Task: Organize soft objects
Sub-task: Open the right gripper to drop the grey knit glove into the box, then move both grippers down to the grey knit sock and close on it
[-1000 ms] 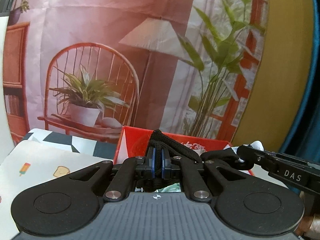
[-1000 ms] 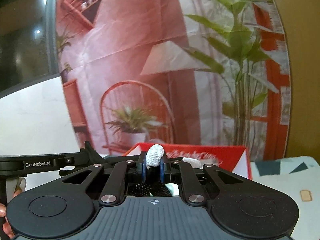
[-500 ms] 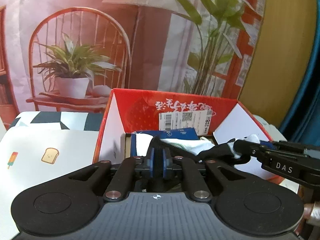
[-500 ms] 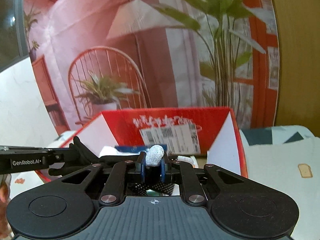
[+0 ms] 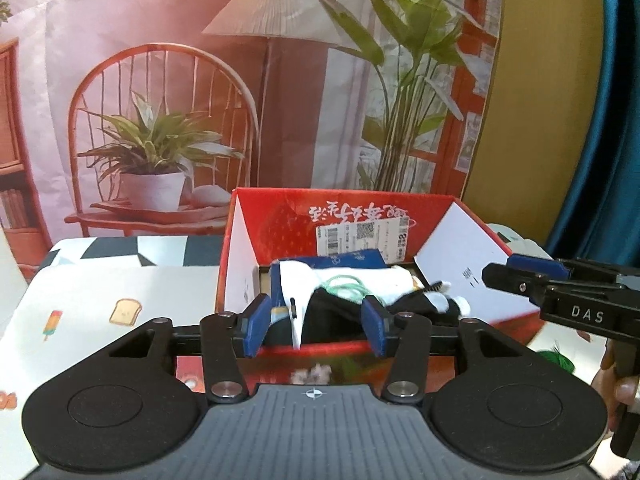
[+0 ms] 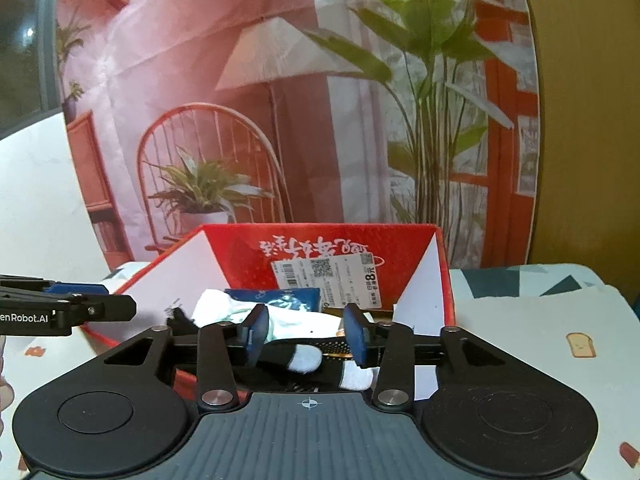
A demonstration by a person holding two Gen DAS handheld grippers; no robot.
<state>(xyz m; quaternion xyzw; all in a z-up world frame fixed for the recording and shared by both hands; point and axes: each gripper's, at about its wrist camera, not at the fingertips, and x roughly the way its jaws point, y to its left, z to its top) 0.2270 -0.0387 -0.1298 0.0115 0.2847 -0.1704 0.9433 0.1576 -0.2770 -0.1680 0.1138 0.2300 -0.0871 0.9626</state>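
Observation:
A red cardboard box [image 5: 280, 228] stands open on the table with soft things inside: a white sock [image 5: 300, 280], a blue packet [image 5: 356, 258] and a black sock [image 5: 332, 316] with white toes. My left gripper [image 5: 315, 330] hovers at the box's near edge, its jaws opening; the black sock lies in the box beyond the gap, untouched by the pads. In the right wrist view the box [image 6: 248, 248] is straight ahead. My right gripper [image 6: 306, 336] is also opening, with the black sock's white toe [image 6: 306, 360] lying loose below its pads. Each gripper shows in the other's view: right gripper [image 5: 508, 270], left gripper [image 6: 112, 300].
The box sits on a pale tablecloth [image 5: 124, 312] printed with toast and ice lollies. A printed backdrop [image 5: 160, 80] of a chair, lamp and plants hangs close behind. Something green [image 5: 556, 358] lies right of the box. A person's hand [image 5: 620, 388] holds the right gripper.
Both grippers were shut on the ends of the black sock, held up. They came down over the box and opened, and the sock now lies inside it.

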